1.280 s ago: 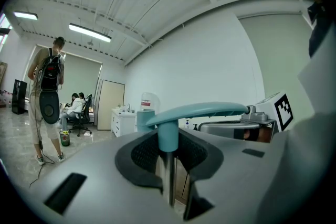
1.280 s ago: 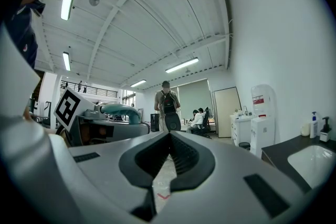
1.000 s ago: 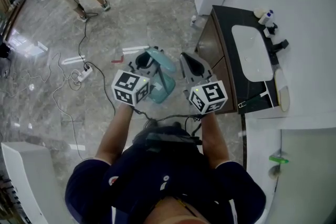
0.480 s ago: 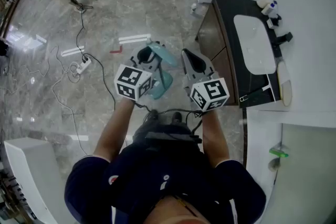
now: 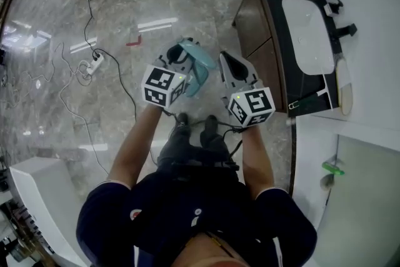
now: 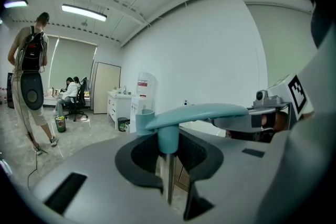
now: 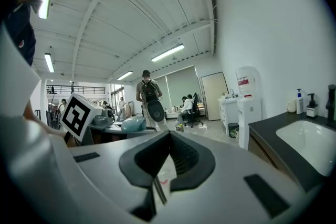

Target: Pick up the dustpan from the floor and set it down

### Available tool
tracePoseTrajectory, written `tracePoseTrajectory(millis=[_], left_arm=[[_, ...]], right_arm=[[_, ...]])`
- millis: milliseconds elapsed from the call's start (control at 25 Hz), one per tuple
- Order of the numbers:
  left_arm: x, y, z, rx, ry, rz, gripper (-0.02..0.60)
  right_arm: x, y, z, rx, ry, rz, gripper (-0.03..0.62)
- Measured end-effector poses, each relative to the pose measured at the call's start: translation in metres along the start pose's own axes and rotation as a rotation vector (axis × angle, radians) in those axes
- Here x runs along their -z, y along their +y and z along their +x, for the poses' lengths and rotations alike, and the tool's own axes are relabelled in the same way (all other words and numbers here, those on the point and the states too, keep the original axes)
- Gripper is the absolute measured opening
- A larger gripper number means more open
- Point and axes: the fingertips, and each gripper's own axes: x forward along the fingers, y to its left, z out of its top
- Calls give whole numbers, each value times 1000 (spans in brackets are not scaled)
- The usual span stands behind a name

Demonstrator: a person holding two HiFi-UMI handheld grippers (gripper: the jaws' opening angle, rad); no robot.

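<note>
The teal dustpan (image 5: 199,67) hangs above the grey marble floor in front of the person's feet. My left gripper (image 5: 177,61) is shut on its upright handle. In the left gripper view the handle (image 6: 168,139) stands pinched between the two dark pads, and the pan (image 6: 197,112) spreads to the right above the left gripper (image 6: 168,168). My right gripper (image 5: 234,70) is level with it on the right, apart from the dustpan. In the right gripper view, the right gripper (image 7: 164,168) is shut with nothing between its jaws. That view shows the dustpan (image 7: 133,124) at the left.
A dark counter (image 5: 275,3) with a white sink (image 5: 306,40) stands close on the right, over a brown cabinet (image 5: 256,40). A power strip (image 5: 94,63) and cables lie on the floor at left. A person with a backpack (image 6: 30,76) stands farther off.
Both grippers have sunk toward the floor, the left one carrying the dustpan down with it. The person's feet have come into the head view.
</note>
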Motion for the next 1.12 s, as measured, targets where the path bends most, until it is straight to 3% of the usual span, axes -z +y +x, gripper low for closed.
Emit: tracePoseTrajectory(millis=[360,760,1120], left_arm=[[64,12,70,57,38,-11,87],[167,15,166,111,90,0,87],[236,17,222,134,114,14,87]], right_arm=[[46,-56,12,72,56,23,6],[125,-117,19,143,133,70,6],[183,-140,20,174,196,115,6]])
